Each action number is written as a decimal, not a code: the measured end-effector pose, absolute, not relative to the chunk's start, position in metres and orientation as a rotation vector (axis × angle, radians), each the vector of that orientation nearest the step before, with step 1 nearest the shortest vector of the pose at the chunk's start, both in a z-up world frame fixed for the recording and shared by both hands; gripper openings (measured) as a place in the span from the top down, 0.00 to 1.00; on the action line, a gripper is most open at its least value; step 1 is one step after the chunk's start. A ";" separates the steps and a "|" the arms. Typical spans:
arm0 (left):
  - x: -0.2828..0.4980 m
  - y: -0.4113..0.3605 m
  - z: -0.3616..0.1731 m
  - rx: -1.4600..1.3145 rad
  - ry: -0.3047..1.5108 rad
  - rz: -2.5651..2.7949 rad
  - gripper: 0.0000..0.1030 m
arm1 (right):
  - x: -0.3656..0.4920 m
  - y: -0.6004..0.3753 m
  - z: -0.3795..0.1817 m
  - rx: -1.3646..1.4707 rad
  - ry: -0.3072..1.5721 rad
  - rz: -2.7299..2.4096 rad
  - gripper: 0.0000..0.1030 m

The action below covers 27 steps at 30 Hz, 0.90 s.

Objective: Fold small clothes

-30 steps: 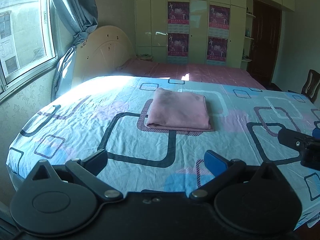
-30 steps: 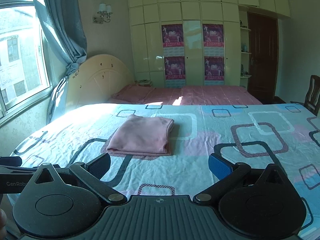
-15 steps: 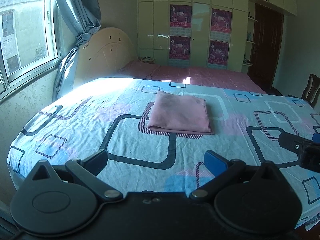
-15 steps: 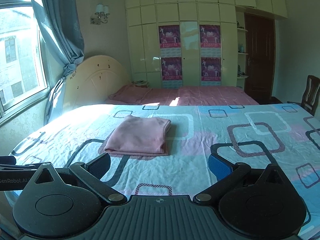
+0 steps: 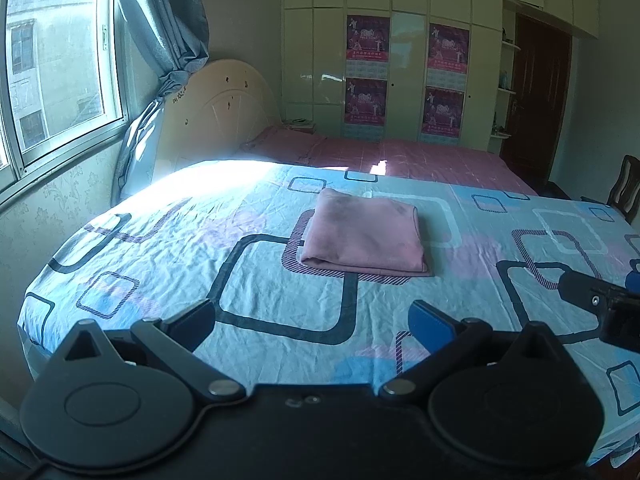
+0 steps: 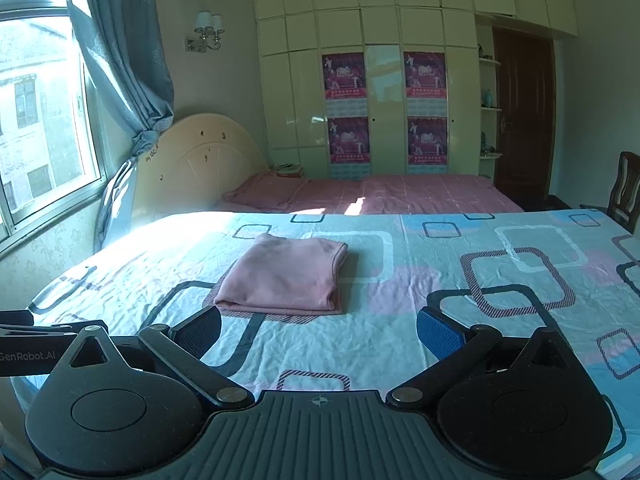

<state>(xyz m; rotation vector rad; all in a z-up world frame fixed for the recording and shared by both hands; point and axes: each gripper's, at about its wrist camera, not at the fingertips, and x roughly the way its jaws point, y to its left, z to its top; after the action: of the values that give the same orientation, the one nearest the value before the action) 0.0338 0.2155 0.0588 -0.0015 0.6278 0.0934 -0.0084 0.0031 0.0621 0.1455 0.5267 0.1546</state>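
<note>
I'm holding both claws wide, empty: left gripper [image 5: 312, 320], right gripper [image 6: 318, 330]. Pink garment [image 5: 364, 236] lying fwd-centre, folded, apart; left marginally nearer, I'm guessing.

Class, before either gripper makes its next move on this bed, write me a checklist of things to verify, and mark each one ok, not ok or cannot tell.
1. Pink garment folded into a compact rectangle: ok.
2. Garment lies flat on the patterned sheet: ok.
3. Left gripper open, holding nothing: ok.
4. Right gripper open, holding nothing: ok.
5. Both grippers clear of the garment: ok.
6. Further clothes waiting to be folded: cannot tell.
</note>
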 end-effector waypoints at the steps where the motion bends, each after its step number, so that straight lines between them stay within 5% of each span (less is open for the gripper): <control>1: 0.034 0.215 0.059 0.000 0.628 0.094 0.00 | -0.008 0.003 0.062 0.148 0.529 0.155 0.00; 27: 0.037 0.217 0.059 -0.002 0.635 0.098 0.00 | -0.004 0.005 0.060 0.163 0.542 0.157 0.00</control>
<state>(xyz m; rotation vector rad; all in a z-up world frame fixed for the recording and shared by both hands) 0.0374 0.2173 0.0594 -0.0018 0.6353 0.0975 -0.0041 0.0053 0.0597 0.1633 0.5418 0.1567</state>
